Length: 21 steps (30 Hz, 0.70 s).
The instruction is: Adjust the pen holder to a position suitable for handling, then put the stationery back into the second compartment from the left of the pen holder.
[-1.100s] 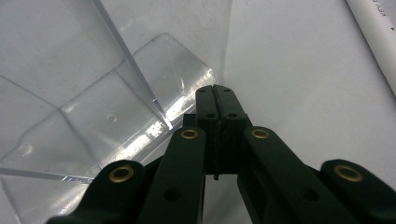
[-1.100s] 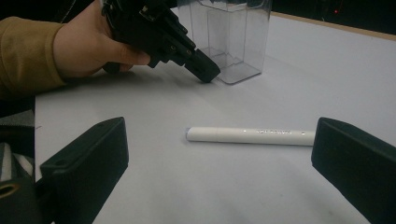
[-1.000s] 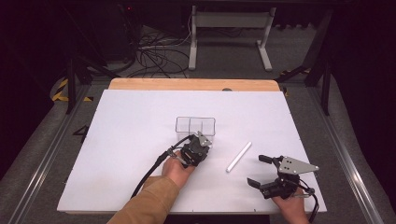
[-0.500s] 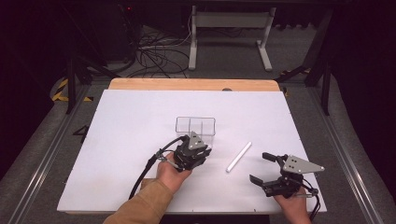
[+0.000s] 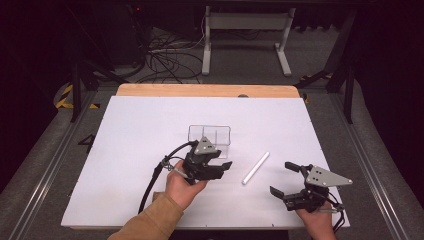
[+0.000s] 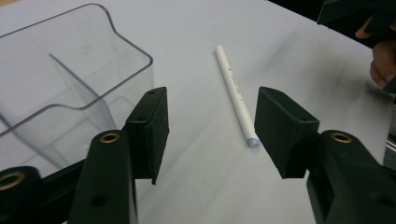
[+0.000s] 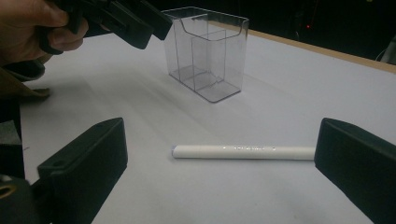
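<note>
Left gripper [image 5: 218, 168]: fingers [image 6: 149, 130] spread moderately, nothing between them, touching nothing. In the left gripper view the white stick [image 6: 236, 95] lies flat on the white surface [image 5: 135, 145] just ahead of the gap, its bluish end close to the inner face of the right-hand finger but apart from it. Clear plastic box [image 5: 209, 138] with an inner divider stands upright just beside and beyond the left-hand finger; contact cannot be told.

Right gripper [image 5: 287, 179]: fingers [image 7: 88, 161] spread wide, holding nothing. In the right gripper view the stick [image 7: 243, 151] lies crosswise just ahead of the gap, one end by the right-hand finger, the other end near mid-gap; no visible contact with the left-hand finger, and touch at the right-hand end is unclear. The clear box [image 7: 208, 51] stands farther ahead, and the other gripper [image 7: 126, 18] with its hand [image 7: 32, 21] sits to the upper left.

High view: stick [image 5: 255, 168] lies between the two grippers, nearer the left gripper's fingers; the box is just beyond the left one.
</note>
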### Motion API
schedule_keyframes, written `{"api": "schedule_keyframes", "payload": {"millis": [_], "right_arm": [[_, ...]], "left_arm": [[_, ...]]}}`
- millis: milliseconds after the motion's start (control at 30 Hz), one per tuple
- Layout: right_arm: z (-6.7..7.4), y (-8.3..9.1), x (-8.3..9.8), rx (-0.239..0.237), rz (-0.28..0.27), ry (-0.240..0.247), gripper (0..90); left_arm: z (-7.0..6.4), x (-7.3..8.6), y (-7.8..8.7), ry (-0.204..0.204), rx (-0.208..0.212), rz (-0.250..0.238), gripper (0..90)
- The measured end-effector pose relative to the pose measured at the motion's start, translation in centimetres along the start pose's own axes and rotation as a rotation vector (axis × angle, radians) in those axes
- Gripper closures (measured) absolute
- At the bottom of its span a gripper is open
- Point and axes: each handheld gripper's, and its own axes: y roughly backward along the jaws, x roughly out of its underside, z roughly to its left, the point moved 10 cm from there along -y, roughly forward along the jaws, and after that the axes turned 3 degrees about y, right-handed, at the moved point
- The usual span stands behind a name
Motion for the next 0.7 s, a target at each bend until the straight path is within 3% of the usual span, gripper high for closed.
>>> {"api": "schedule_keyframes", "payload": {"millis": [367, 567, 700], "right_arm": [[-0.3, 1.0, -0.2, 0.021, -0.017, 0.002, 4.1], [-0.3, 1.3, -0.3, 0.027, -0.023, 0.007, 4.3], [-0.4, 1.5, -0.4, 0.036, -0.030, 0.011, 4.4]], "left_arm": [[-1.1, -1.3, -1.6, -0.003, 0.018, 0.045, 36.4], [-1.5, -1.8, -2.8, 0.024, 0.020, 0.074, 32.0], [-1.6, -2.1, -3.9, 0.062, 0.043, 0.093, 30.8]]}}
